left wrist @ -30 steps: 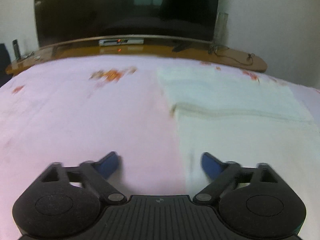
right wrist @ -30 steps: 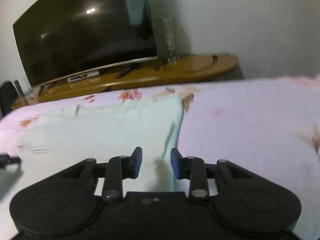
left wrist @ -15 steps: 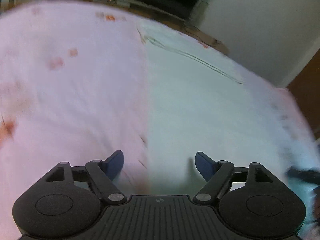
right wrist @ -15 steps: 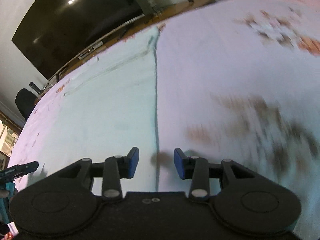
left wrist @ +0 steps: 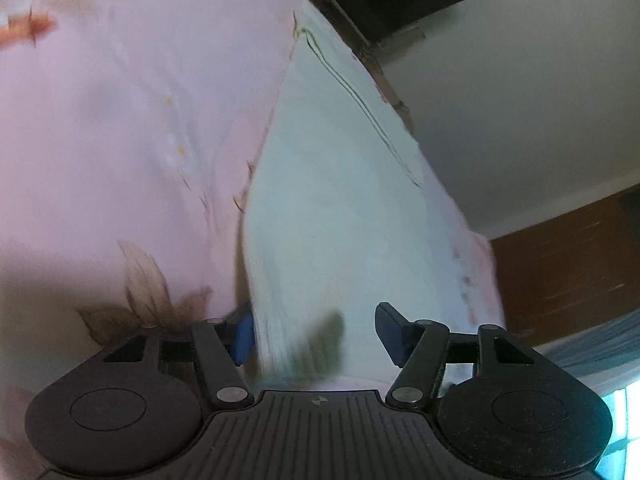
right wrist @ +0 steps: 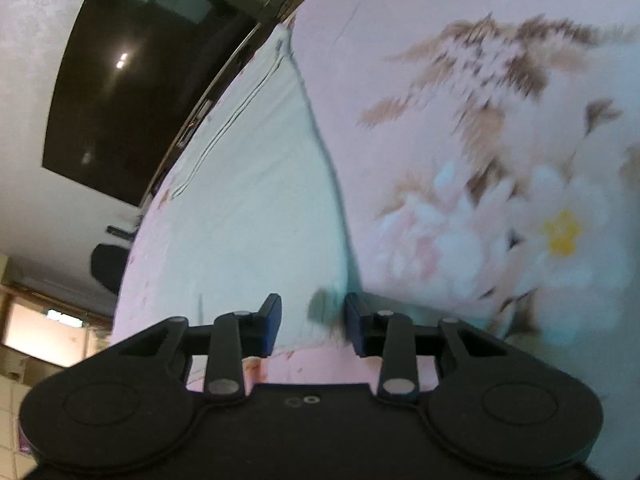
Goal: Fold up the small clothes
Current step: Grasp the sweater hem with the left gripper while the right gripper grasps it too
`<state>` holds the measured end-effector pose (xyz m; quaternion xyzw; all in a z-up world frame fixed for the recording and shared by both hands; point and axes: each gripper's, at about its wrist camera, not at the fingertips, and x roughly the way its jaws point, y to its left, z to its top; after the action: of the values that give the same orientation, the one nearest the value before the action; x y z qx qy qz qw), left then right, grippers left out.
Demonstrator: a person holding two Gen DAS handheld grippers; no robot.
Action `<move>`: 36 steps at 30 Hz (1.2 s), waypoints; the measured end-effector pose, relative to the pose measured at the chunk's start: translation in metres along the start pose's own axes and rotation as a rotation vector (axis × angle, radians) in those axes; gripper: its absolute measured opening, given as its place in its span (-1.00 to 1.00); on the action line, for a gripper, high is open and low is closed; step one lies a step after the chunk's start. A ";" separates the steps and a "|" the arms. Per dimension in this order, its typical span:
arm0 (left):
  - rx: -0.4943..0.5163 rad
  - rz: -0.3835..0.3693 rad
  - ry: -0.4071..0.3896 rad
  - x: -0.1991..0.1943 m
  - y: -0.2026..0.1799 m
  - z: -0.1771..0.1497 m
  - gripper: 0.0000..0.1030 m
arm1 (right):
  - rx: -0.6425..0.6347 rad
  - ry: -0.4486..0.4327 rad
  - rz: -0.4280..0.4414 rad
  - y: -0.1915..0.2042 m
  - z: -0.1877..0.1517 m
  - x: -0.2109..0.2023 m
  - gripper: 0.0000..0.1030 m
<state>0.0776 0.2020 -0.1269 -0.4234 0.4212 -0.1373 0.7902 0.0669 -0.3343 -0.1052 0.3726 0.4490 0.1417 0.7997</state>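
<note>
Both grippers' blue fingers [left wrist: 244,336] [right wrist: 270,322] spread over the flat pale-mint cloth's [left wrist: 340,216] corners.

A pale mint-white garment [left wrist: 340,216] lies spread flat on a pink floral bedsheet [left wrist: 120,140]. A stitched hem line runs across its far end. Its long side edges are straight, and its near corners sit just beside the camera.

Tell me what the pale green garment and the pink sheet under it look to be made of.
Pale green garment: soft matte woven or knit cloth, probably cotton; it shows a stitched hem and lies limp. Pink sheet: thin printed fabric with a flower pattern, faint creases, no sheen.
</note>
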 end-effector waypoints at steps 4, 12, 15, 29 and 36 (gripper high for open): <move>0.006 -0.006 -0.024 0.003 0.003 -0.004 0.01 | 0.043 0.003 0.042 0.001 0.006 0.016 -0.74; 0.070 -0.002 -0.136 -0.024 -0.002 -0.007 -0.92 | -0.121 -0.072 0.018 0.040 0.002 0.005 -0.89; 0.119 0.036 -0.139 -0.031 -0.003 -0.005 -0.92 | -0.212 -0.121 0.048 0.057 0.004 -0.016 -0.89; 0.090 0.076 -0.163 -0.023 -0.017 0.011 -0.92 | -0.248 -0.098 -0.037 0.058 0.019 0.011 -0.90; 0.164 -0.002 -0.231 -0.019 -0.073 0.094 -0.92 | -0.421 -0.194 0.018 0.126 0.080 0.011 -0.89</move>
<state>0.1501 0.2208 -0.0326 -0.3710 0.3143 -0.1223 0.8652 0.1526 -0.2801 0.0048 0.2135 0.3271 0.2028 0.8979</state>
